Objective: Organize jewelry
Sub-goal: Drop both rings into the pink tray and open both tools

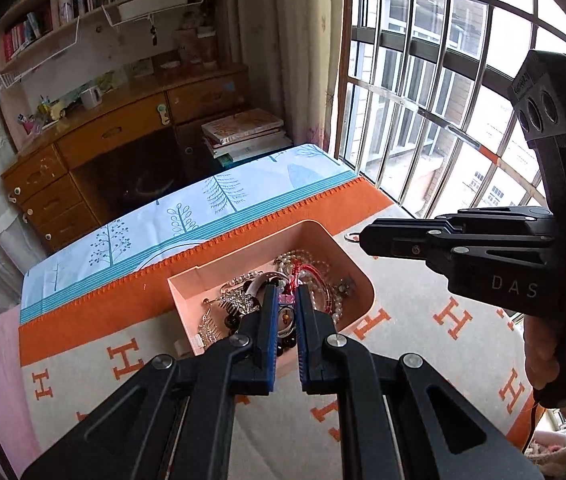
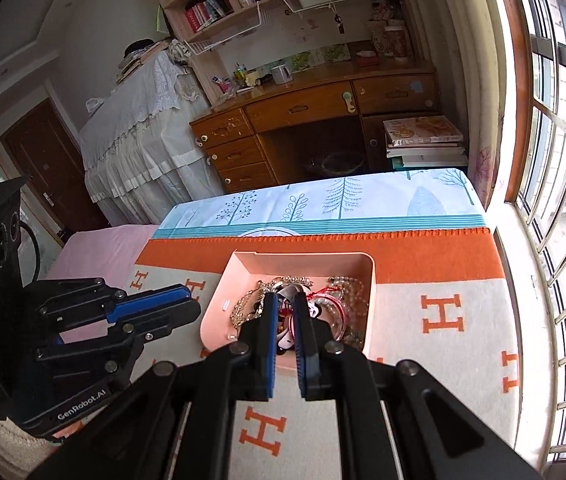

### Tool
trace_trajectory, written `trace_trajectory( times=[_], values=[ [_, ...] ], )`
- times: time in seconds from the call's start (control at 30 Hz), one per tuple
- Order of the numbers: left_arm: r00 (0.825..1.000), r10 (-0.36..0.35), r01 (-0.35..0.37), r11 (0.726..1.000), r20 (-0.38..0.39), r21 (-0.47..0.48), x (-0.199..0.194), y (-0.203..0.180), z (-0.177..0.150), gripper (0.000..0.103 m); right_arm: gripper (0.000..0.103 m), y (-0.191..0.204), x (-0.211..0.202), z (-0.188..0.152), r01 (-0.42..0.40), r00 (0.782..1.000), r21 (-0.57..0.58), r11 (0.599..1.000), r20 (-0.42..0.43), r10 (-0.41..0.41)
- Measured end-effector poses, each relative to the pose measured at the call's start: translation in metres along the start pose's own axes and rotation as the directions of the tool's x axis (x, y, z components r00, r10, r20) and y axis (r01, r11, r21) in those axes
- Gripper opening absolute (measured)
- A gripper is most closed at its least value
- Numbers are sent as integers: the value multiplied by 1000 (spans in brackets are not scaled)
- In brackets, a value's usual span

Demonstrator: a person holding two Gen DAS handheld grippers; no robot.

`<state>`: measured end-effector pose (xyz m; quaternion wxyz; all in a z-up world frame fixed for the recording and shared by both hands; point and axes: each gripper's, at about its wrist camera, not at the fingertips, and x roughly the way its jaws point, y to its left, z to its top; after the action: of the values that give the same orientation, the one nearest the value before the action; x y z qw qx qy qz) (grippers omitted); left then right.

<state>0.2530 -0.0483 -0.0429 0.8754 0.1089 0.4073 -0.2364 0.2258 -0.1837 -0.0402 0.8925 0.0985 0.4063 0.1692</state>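
A pink tray (image 1: 347,256) (image 2: 367,264) sits on the orange-and-cream blanket. It holds a tangled heap of jewelry (image 1: 315,272) (image 2: 343,296): pearl strands, red cord, silver combs, dark beads. My left gripper (image 1: 285,292) hovers over the tray's near side, its jaws a narrow gap apart with nothing between them; it also shows in the right wrist view (image 2: 193,308). My right gripper (image 2: 285,298) hovers over the heap, its jaws narrowly apart and empty. In the left wrist view it (image 1: 363,236) is to the right of the tray, with a small metal ring (image 1: 350,237) at its tip.
The blanket (image 2: 443,340) lies over a tree-print cloth (image 2: 323,204) on a bed. A barred window (image 1: 423,80) is on the right. A wooden desk (image 2: 303,120), book stack (image 2: 423,136) and shelves stand beyond.
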Motion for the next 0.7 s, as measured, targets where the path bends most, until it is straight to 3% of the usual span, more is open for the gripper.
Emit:
trace_trajectory(
  times=[0.13, 0.17, 0.23, 0.3, 0.4, 0.57, 0.7],
  values=[
    [998, -4, 1, 999, -56, -49, 23, 6, 3, 7, 9, -12, 23, 7, 29, 998, 52, 998, -51, -27],
    [998, 1, -5, 998, -66, -58, 26, 6, 3, 12, 11, -13, 26, 8, 35, 998, 60, 998, -62, -31],
    [997, 21, -26, 997, -68, -70, 28, 8, 3, 26, 14, -15, 29, 8, 51, 996, 67, 996, -71, -46],
    [997, 30, -35, 997, -65, -74, 26, 9, 1, 50, 18, -15, 26, 6, 41, 997, 70, 997, -67, -36],
    [997, 72, -74, 994, -34, -80, 16, 11, -3, 73, 18, -14, 20, 3, 35, 998, 76, 996, -57, -31],
    [993, 111, -113, 988, -32, -103, -3, 11, -8, 87, 18, -5, 5, -3, 39, 998, 59, 997, -47, -36],
    [988, 151, -155, 978, -42, -136, -22, 10, -19, 89, 19, 7, -13, -13, 44, 999, 39, 998, -33, -43]
  ],
)
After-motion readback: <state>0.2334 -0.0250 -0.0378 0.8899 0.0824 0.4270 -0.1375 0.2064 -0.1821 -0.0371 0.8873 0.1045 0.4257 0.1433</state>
